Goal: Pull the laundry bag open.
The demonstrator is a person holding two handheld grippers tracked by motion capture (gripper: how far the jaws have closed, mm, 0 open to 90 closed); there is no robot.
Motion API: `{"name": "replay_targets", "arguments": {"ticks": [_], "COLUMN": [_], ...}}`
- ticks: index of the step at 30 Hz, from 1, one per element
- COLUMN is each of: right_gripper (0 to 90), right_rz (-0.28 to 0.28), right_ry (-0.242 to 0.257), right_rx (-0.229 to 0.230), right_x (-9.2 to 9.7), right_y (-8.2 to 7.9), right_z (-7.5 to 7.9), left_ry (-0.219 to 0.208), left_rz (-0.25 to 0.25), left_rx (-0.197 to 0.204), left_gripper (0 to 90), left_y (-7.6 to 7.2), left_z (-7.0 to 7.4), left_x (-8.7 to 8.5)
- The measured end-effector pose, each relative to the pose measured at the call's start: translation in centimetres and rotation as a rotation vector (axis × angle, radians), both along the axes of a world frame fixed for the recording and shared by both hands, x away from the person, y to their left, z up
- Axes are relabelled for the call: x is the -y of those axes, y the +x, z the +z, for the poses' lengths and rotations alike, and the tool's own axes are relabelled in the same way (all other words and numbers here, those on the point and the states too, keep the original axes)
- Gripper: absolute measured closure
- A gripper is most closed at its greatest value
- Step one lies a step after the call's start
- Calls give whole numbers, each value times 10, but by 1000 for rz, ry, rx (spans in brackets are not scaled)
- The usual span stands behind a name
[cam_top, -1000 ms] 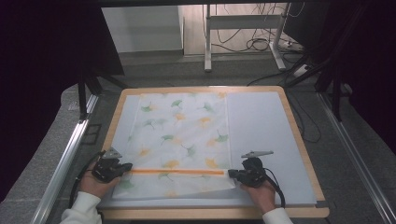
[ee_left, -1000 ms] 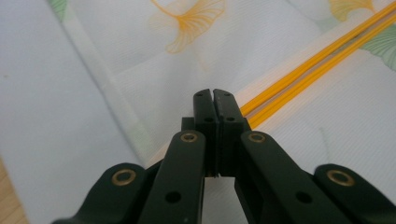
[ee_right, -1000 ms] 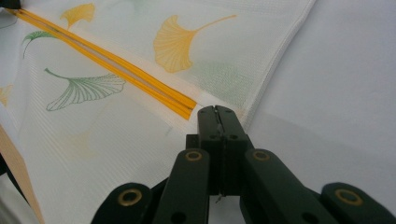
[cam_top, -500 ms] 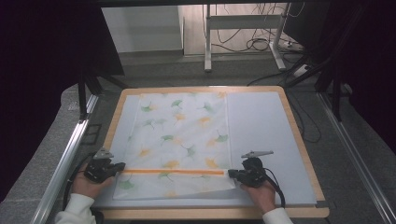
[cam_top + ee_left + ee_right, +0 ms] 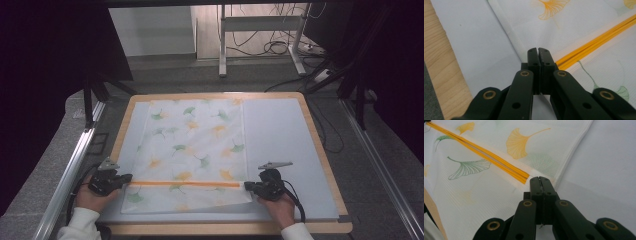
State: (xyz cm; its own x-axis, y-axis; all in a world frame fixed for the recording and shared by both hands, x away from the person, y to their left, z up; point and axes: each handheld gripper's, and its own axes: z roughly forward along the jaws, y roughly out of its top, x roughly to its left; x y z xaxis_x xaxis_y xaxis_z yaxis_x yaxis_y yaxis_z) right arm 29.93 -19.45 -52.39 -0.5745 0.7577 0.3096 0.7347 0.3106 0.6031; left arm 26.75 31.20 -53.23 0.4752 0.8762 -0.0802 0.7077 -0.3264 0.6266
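Observation:
A white cloth (image 5: 195, 145) printed with green and orange ginkgo leaves lies flat on a pale blue mat (image 5: 280, 135). Its near part is folded over, and an orange band (image 5: 185, 183) runs across along the fold. My left gripper (image 5: 127, 177) sits at the band's left end, and its jaws are shut at the cloth's edge (image 5: 538, 49). At the right end, my right gripper (image 5: 246, 186) is shut on the cloth's edge beside the band (image 5: 539, 178). A hand holds each gripper from the near side.
The mat lies on a wooden board (image 5: 215, 95) with a raised rim. Metal rails run along the left (image 5: 70, 170) and the right (image 5: 385, 170). Desk legs and floor cables (image 5: 260, 25) stand beyond the far edge.
My left gripper has moved left, toward the mat's edge, and the fold's left end has gone with it. The right gripper has held still.

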Motion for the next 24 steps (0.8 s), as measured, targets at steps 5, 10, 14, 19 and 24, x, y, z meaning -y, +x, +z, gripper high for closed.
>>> {"name": "replay_targets", "arguments": {"ticks": [5, 10, 14, 19, 24], "right_gripper": [896, 894, 893, 892, 731], "right_rz": [2, 18, 43, 67, 68], "right_ry": [-9, -29, -24, 6, -26], "right_rx": [8, 31, 66, 144, 224], "right_x": [-1, -3, -3, 0, 6], "right_y": [-1, -2, -4, -8, -8], "right_z": [0, 2, 4, 14, 18], "left_ry": [1, -34, -61, -82, -96], "left_rz": [9, 20, 32, 27, 33], "left_rx": [8, 37, 62, 114, 134], "left_gripper": [868, 744, 589, 502, 464], "left_y": [1, 0, 0, -1, 0], "left_z": [-1, 0, 4, 10, 12], "left_x": [0, -2, 1, 6, 8]}}
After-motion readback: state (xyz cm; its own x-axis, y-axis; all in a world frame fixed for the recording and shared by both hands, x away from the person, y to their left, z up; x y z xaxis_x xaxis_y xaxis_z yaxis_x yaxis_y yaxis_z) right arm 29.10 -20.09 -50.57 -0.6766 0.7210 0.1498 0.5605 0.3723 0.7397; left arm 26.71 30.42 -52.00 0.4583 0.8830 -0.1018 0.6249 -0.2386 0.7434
